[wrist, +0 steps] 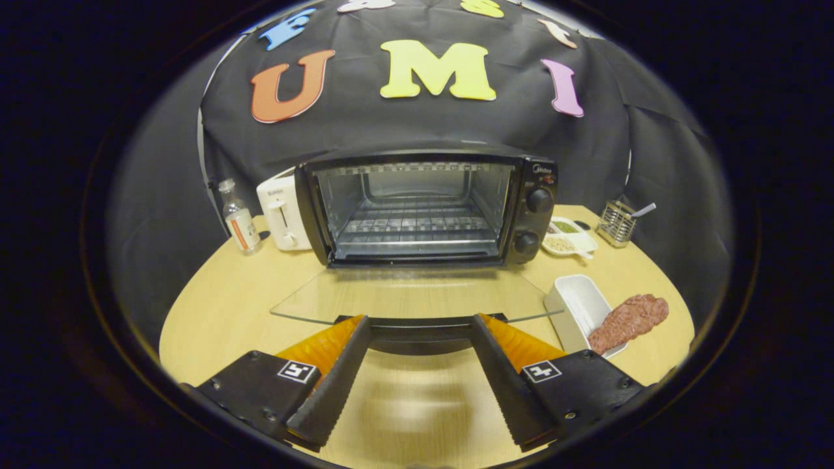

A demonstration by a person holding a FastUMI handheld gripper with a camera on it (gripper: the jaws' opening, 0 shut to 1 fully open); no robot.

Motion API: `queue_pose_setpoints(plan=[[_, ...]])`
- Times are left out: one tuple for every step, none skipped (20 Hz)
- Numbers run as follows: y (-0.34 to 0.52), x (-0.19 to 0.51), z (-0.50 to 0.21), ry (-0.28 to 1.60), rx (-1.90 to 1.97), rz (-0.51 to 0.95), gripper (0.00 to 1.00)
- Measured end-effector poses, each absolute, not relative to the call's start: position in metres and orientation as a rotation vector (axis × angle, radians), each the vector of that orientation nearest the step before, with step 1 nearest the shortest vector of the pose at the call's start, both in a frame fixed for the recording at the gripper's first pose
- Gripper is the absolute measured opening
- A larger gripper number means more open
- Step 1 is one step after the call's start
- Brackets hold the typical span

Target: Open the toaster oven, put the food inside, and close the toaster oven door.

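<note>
The black toaster oven (423, 208) stands at the back of the wooden table (221, 312) with its cavity open and a wire rack inside. Its glass door (410, 293) lies folded down flat toward me. The door's dark handle (420, 335) runs across between my two fingertips. My gripper (420, 322) is open, its fingers spread wide at either end of the handle, not pressing on it. The food, a reddish-brown piece of meat (629, 321), lies to the right of my fingers, resting against the white tray (576, 303).
A white toaster (281, 218) and a small bottle (240, 223) stand left of the oven. Right of it are a white divided dish (572, 236) with grains and a wire holder (616, 223) with a spoon.
</note>
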State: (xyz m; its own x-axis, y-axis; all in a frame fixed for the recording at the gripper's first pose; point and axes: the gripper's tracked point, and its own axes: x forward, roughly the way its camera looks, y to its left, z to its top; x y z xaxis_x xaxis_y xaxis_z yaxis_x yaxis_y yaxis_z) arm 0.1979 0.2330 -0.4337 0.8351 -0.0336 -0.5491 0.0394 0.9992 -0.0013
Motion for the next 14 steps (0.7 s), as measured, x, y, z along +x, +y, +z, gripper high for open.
queue_pose_setpoints(plan=[[0.234,0.192,-0.442,0.601,0.009,-0.039,1.00],[0.233,0.189,-0.450,0.625,0.012,-0.039,1.00],[0.234,0.186,-0.457,0.652,0.022,-0.039,1.00],[0.234,0.186,-0.462,0.668,0.042,-0.042,1.00],[0.233,0.187,-0.468,0.683,0.056,-0.044,1.00],[0.232,0.188,-0.471,0.693,0.057,-0.045,1.00],[0.233,0.187,-0.473,0.696,0.046,-0.045,1.00],[0.233,0.187,-0.473,0.695,0.031,-0.045,1.00],[0.233,0.186,-0.475,0.695,0.029,-0.047,1.00],[0.234,0.187,-0.476,0.701,0.035,-0.047,1.00],[0.234,0.186,-0.478,0.707,0.034,-0.046,1.00],[0.233,0.187,-0.478,0.709,0.030,-0.043,1.00],[0.234,0.186,-0.477,0.710,0.028,-0.037,1.00],[0.234,0.185,-0.477,0.715,0.028,-0.028,1.00]])
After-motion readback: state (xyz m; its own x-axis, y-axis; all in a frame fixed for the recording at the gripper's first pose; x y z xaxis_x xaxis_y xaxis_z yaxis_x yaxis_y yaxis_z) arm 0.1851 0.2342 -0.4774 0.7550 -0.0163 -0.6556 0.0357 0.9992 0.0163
